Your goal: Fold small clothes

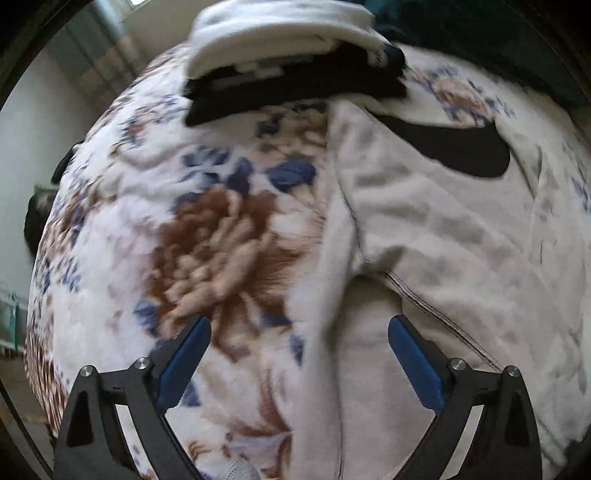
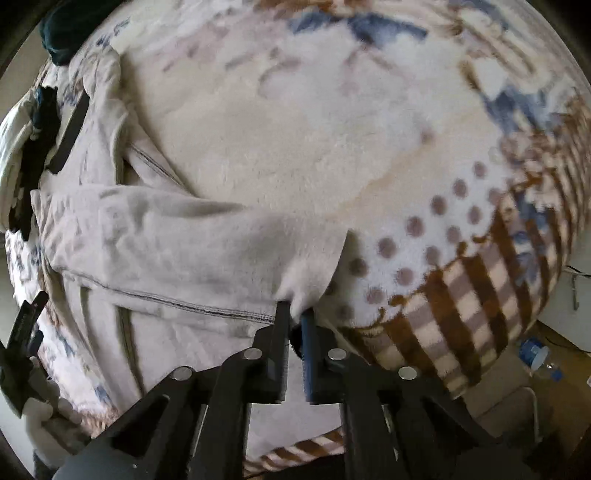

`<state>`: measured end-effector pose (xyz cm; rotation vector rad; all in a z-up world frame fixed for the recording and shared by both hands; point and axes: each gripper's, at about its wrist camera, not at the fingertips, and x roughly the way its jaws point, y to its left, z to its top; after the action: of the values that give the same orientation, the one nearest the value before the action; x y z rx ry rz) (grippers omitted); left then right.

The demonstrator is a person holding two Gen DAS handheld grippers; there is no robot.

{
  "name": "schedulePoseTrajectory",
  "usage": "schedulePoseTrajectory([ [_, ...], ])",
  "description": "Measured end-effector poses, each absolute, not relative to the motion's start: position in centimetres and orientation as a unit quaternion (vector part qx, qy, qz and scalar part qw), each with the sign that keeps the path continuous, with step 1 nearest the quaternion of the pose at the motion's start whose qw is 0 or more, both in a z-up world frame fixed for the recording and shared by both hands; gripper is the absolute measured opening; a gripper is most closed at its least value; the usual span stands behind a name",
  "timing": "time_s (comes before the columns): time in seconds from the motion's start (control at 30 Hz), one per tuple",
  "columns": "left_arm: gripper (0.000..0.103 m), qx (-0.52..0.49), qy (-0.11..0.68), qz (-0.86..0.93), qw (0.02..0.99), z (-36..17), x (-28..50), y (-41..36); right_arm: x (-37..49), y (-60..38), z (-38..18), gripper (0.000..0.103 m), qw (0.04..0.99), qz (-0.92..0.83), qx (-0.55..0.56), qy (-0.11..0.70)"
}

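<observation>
A cream fleece garment (image 1: 436, 229) with a black waistband or collar (image 1: 454, 147) lies spread on a floral blanket. My left gripper (image 1: 299, 336) is open and hovers over its left edge, holding nothing. In the right wrist view the same garment (image 2: 166, 243) stretches left, and my right gripper (image 2: 295, 314) is shut on a corner of its leg or sleeve end. The left gripper's black body (image 2: 18, 350) shows at that view's left edge.
A stack of folded clothes, white over black (image 1: 288, 55), sits at the far end of the blanket (image 1: 207, 236). A dark teal cloth (image 2: 62, 33) lies beyond. The blanket's checked border (image 2: 480, 317) marks the bed edge, with a water bottle (image 2: 539, 362) on the floor below.
</observation>
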<state>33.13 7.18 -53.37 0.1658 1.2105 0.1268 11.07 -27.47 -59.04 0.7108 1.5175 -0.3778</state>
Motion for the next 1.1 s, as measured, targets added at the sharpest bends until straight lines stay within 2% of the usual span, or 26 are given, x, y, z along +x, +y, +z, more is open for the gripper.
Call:
schedulePoseTrajectory([
  [0.23,0.099,0.081,0.586,0.06,0.804,-55.7,35.0,8.4,8.8,-24.6,-53.4,0.005,0.69,-0.152,0.287,0.647],
  [0.4,0.099,0.065,0.589,0.073,0.802,-55.6,35.2,10.4,8.1,-23.4,-55.3,0.005,0.65,-0.125,0.316,0.679],
  [0.5,0.099,0.046,0.591,0.071,0.802,-54.9,35.3,11.1,7.9,-23.4,-59.9,0.012,0.57,-0.102,0.32,0.75],
  [0.57,0.099,0.03,0.584,0.063,0.809,-54.1,35.7,11.1,7.8,-23.8,-60.3,0.013,0.565,-0.099,0.325,0.752],
  [0.63,0.099,0.028,0.573,0.057,0.817,-53.2,36.8,10.6,8.0,-24.4,-59.0,0.024,0.591,-0.103,0.31,0.738],
  [0.7,0.099,0.023,0.562,0.048,0.825,-52.6,38.2,9.8,8.7,-24.9,-57.8,0.044,0.611,-0.1,0.3,0.726],
  [0.8,0.099,0.029,0.55,0.042,0.834,-52.4,41.5,8.3,10.2,-25.5,-57.2,0.054,0.627,-0.1,0.298,0.713],
  [0.97,0.1,0.127,0.571,0.084,0.807,-56.5,46.1,8.0,12.8,-25.6,-57.2,0.055,0.634,-0.101,0.31,0.702],
  [1.07,0.103,0.113,0.57,0.084,0.81,-56.9,46.4,10.6,13.9,-25.7,-56.6,0.055,0.641,-0.103,0.314,0.693],
  [1.1,0.103,0.111,0.57,0.088,0.809,-56.6,46.3,11.2,14.0,-25.9,-56.3,0.059,0.642,-0.105,0.312,0.692],
])
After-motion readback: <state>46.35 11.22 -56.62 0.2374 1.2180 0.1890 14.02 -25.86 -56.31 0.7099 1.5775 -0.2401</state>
